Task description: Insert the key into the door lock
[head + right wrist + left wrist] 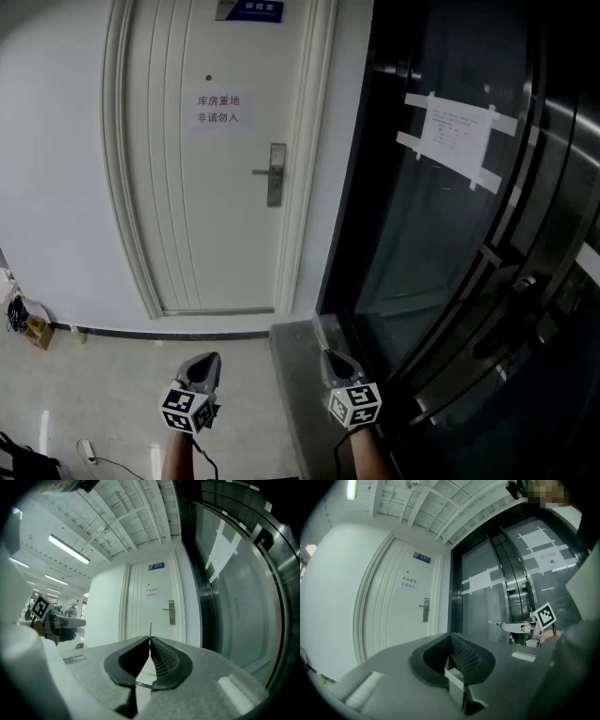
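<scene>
Left gripper (210, 357) closed, level; right gripper (330, 354) level, pinching key (150, 630).

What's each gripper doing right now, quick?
Left gripper: closed, nothing between its jaws.
Right gripper: closed on the key, whose tip pokes out past the jaws.

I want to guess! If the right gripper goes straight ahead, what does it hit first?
Probably the white door, just left of its lock plate; the way there looks free. The key would touch first.
</scene>
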Available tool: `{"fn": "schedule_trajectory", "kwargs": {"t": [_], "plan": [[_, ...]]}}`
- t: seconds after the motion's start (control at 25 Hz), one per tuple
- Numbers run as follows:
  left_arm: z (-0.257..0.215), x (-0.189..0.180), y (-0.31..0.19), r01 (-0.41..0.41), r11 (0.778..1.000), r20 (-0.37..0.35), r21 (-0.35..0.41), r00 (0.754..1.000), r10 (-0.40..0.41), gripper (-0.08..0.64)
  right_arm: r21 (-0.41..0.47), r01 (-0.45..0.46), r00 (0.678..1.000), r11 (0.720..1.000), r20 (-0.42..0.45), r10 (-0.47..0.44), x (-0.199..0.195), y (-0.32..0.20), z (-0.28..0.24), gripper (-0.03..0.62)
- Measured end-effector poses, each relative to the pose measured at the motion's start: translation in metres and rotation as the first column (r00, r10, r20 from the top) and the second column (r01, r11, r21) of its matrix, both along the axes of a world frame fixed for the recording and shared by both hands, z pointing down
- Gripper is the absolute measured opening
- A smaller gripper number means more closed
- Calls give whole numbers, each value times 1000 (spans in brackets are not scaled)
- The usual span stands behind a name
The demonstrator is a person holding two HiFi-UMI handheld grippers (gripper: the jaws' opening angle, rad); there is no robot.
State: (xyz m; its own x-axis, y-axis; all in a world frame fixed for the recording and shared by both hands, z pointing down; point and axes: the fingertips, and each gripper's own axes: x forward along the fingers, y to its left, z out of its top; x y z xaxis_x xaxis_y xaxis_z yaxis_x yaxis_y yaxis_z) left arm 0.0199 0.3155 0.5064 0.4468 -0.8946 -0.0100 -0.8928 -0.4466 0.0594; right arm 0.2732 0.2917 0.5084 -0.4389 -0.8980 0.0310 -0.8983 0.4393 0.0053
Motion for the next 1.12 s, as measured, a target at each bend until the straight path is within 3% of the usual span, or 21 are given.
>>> {"fn": "schedule_trajectory", "kwargs": {"t": [0.64, 1.12], "plan": [[13, -27, -9, -20, 1000, -15, -6, 1000, 20, 3, -13, 18, 1000, 1000, -16, -18, -39, -8, 10, 11], [15, -48, -66, -4, 1000, -23, 6, 1000, 4, 3, -8, 35, 999, 999, -17, -35, -62, -76, 17, 11]]}}
